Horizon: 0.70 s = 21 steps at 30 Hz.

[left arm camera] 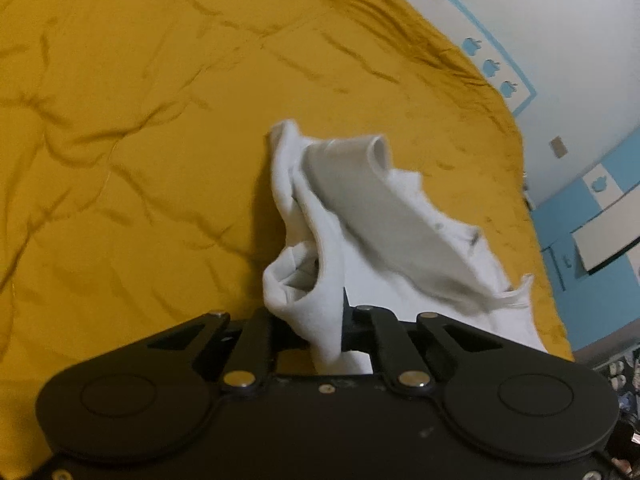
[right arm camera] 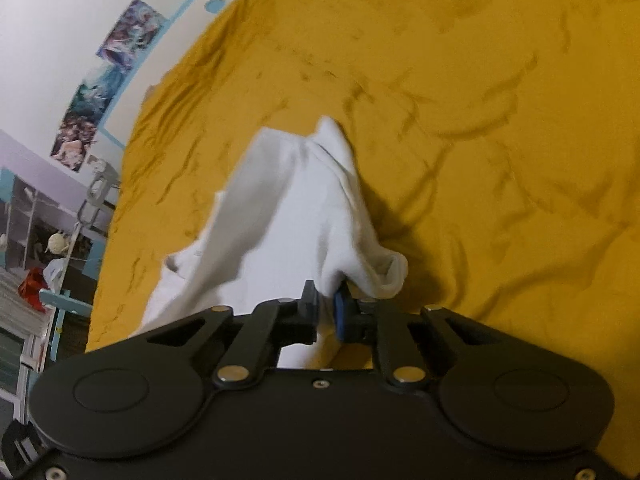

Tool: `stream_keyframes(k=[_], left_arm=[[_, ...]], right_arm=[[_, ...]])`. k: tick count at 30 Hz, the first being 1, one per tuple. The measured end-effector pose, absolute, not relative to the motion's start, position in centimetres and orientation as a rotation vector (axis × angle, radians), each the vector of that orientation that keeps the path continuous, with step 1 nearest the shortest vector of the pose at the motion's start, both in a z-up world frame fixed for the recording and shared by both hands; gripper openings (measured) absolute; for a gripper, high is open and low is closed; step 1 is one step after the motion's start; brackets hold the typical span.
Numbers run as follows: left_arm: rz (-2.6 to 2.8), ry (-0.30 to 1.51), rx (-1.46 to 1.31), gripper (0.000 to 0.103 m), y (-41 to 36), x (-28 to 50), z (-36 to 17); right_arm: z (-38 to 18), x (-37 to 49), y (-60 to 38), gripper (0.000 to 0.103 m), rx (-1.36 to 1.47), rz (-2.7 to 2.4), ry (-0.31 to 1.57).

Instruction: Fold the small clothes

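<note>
The fold looks barely begun. A small white garment (left arm camera: pixel 360 216) is gathered up off the mustard-yellow bedspread (left arm camera: pixel 120 120), pinched at two places, one by each tool. In the left wrist view the left gripper (left arm camera: pixel 340 320) has its fingers closed tight on a bunched corner of the cloth, which stands up in a crumpled ridge, with a grey-shaded band, perhaps a hem or a neck opening, curling over the top. In the right wrist view the right gripper (right arm camera: pixel 326 312) is likewise clamped on a thick roll of the white fabric (right arm camera: pixel 288 208), its blue pad pressed against the cloth, and the rest of the piece drapes away toward the bed's left edge.

Nothing here reads as a finished crease: the cloth is rumpled, partly lifted, partly trailing on the bed, and no flat folded layer shows. As I judge it, the corners are secured, and what remains is spreading the piece flat, bringing one side over the other, and laying it down neatly. What kind of garment it is I cannot say for certain
</note>
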<state>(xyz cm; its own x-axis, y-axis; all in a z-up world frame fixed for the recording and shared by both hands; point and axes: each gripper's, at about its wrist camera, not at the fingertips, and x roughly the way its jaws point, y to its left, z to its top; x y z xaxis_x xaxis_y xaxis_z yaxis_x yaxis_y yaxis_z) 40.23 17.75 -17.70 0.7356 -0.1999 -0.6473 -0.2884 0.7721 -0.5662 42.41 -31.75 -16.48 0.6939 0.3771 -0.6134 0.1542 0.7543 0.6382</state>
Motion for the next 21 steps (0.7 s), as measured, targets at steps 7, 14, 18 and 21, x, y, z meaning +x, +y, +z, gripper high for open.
stream_keyframes(k=[7,14,18,21], left_arm=[[-0.020,0.713,-0.630,0.005,16.2,35.0,-12.9],[0.003,0.809,-0.636,0.006,16.1,23.1,-15.9],[0.046,0.875,-0.757,0.013,17.2,18.6,-21.2],[0.068,0.852,-0.748,0.014,17.6,17.0,-20.4]], right_arm=[[-11.2,37.8,-32.8,0.008,0.692,0.189,0.732],[-12.9,28.1,-35.1,0.008,0.688,0.200,0.809],[-17.9,25.4,-36.0,0.017,0.676,0.151,0.906],[-19.6,25.0,-37.6,0.024,0.698,0.124,0.924]])
